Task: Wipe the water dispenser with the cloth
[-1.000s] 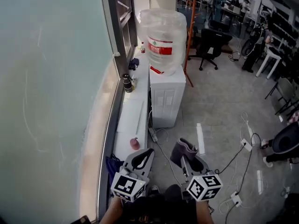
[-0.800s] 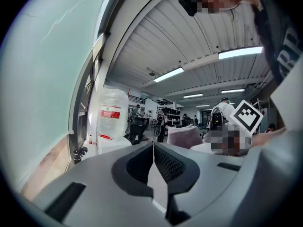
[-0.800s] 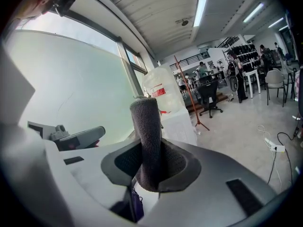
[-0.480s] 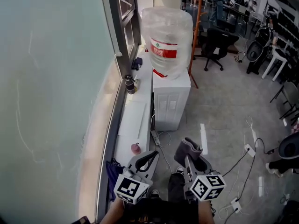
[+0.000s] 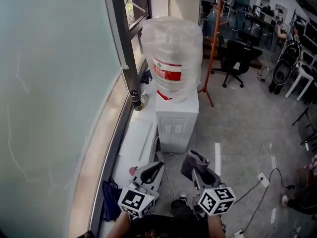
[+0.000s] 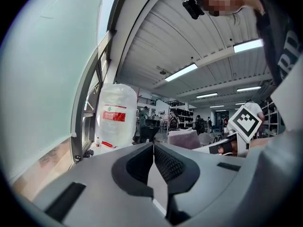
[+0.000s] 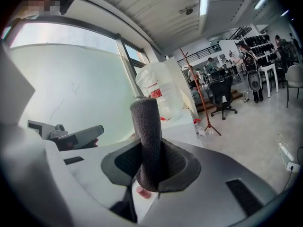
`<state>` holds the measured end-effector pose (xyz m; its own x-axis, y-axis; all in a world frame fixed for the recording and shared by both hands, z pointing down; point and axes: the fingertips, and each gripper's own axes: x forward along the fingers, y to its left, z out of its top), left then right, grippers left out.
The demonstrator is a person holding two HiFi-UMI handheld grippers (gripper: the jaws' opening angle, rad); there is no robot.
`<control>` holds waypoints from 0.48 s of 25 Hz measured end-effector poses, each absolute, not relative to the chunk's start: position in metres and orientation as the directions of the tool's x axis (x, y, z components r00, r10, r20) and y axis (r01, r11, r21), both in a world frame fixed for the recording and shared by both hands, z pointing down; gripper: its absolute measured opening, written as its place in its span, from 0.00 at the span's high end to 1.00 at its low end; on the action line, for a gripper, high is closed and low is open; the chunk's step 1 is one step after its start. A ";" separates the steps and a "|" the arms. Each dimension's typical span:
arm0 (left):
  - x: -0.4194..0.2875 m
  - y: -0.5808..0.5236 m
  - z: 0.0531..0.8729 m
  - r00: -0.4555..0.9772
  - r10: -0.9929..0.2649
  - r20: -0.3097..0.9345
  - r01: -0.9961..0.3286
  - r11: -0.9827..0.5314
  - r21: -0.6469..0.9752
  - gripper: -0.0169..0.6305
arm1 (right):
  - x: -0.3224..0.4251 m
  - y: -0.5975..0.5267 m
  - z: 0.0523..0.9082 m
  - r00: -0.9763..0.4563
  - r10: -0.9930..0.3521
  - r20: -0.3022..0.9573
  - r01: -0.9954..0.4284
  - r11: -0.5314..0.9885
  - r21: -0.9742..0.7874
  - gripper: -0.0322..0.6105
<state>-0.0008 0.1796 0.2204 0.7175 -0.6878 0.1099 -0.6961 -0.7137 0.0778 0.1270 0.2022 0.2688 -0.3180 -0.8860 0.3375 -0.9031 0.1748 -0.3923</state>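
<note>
Seen from the head view, both tongs sit low and close to the person's body. They are side by side and point ahead at the water dispenser (image 5: 177, 124). The left tongs (image 5: 157, 166) are pressed together with nothing between them. The right tongs (image 5: 196, 171) pinch a dark grey cloth (image 5: 194, 160), and its rolled fold stands up past the jaw tips. In the right gripper view the roll rises nearly upright from between the ribbed pads.

The dispenser is well apart from both tongs. Its white cabinet stands on the floor (image 5: 233, 128), hard against the outer edge of the white window ledge (image 5: 134, 140), with a vented panel facing the camera. A plastic-wrapped bottle (image 5: 173, 58) with a red label sits on top.

Bare grey floor lies between the tongs and the cabinet. To the right the floor is open as far as a black office chair (image 5: 237, 58), with loose cables (image 5: 262, 180) along the way. An orange pole (image 5: 214, 43) slants just beside the dispenser's right side. On the left, the ledge, the dark window frame (image 5: 119, 48) and frosted glass close off that side.
</note>
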 end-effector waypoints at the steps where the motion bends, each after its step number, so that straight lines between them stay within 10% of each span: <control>1: 0.008 0.172 0.218 0.709 -0.698 0.104 -0.705 -0.705 0.078 0.94 | 0.136 0.195 0.268 -0.326 -0.884 0.334 -0.900 0.182 -0.397 0.79; 12: 0.050 0.119 0.218 0.616 -0.772 0.159 -0.784 -0.620 0.029 0.94 | 0.185 0.127 0.288 -0.423 -0.842 0.335 -0.855 0.248 -0.455 0.79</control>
